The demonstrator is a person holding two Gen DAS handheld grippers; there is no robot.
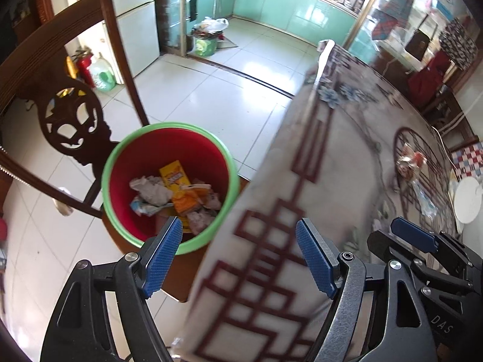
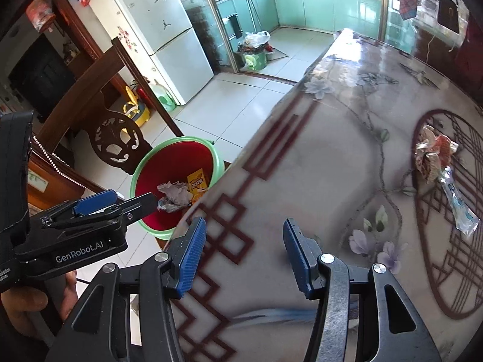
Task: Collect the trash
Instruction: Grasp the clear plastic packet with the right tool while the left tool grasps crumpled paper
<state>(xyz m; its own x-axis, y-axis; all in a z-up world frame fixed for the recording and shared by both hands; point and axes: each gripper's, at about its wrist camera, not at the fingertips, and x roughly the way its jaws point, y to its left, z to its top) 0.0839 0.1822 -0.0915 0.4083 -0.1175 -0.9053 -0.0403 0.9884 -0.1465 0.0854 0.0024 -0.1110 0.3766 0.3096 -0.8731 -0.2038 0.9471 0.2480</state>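
Only right wrist view resolves table (image 2: 347,150) wrappers (image 2: 434,157); bin (image 1: 120,163) blurred.

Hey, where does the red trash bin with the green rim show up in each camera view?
Left wrist view: the red trash bin sits left of centre, on the floor between the carved wooden chair and the table edge, above the left gripper.
Right wrist view: the bin is lower left of centre, partly hidden by the left gripper.
Shared landmark: the yellow snack box inside the bin.
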